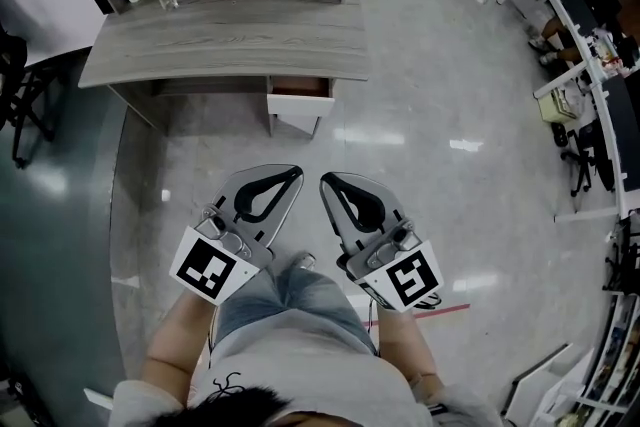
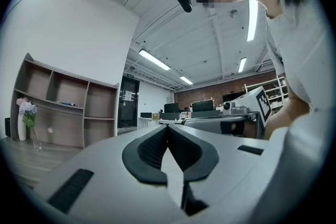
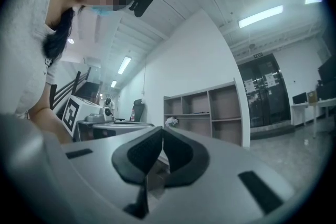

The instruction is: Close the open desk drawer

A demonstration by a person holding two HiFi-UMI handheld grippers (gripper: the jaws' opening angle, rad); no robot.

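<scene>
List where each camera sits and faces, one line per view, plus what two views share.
Head view: on the head, facing down at desk, open drawer, left gripper, right gripper, legs.
Left gripper view: on that gripper, along shut jaws toward shelf unit; torso right.
Right gripper view: likewise, shut jaws, same shelf unit; arm left.
Shared: the shelf unit.

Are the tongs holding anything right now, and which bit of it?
Nothing. The left tongs and the right tongs are both shut and empty, short of the open drawer.
</scene>
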